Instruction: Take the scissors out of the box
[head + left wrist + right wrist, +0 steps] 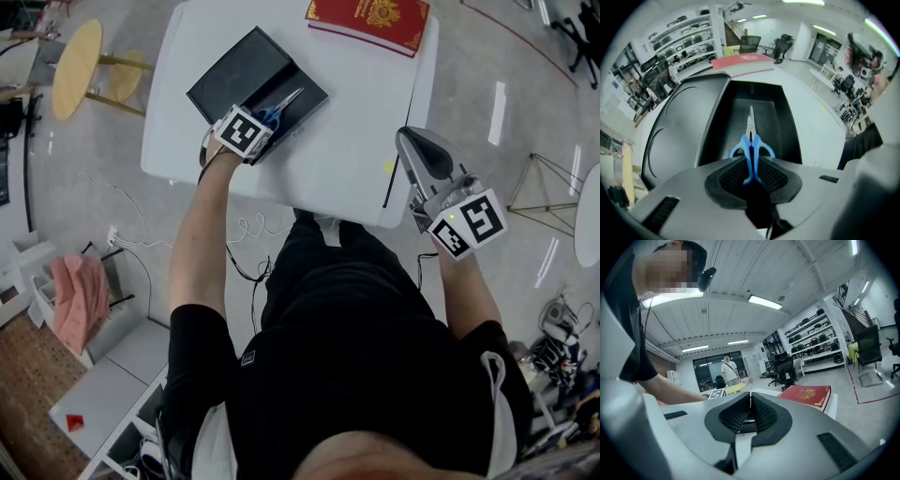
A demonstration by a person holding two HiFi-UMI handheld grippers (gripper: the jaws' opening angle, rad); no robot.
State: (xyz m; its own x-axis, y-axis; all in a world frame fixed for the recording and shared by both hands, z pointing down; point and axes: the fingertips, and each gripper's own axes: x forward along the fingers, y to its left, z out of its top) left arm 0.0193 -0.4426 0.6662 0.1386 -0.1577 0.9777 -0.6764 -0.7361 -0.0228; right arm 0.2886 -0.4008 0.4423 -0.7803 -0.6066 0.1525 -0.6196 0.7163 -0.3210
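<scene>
At the left of the white surface (356,141) one black box (311,92) lies open, its single lid (239,80) laid flat beside it on the left. Inside the tray lies one pair of scissors (278,108). They have bright blue loop handles and slim silver blades, and the blades are closed together and point away from the person.

The left tool (265,120) points steeply down into the near end of the box. In the left gripper view its ribbed black pads (771,177) are narrowed onto the two blue handles, which stand pressed together between them. The scissors (751,145) are gripped at the handles, and the blades stretch along the box floor.

Farther right, at the far edge of the surface, lies one red book (368,21) with a gold emblem on its cover.

At the right, the right tool (405,141) hangs near the surface's right edge, held about level. In its own view the right tool (750,401) has its pads closed against each other with nothing between them.

That makes two tools, one box, one lid, one book and one pair of scissors.
</scene>
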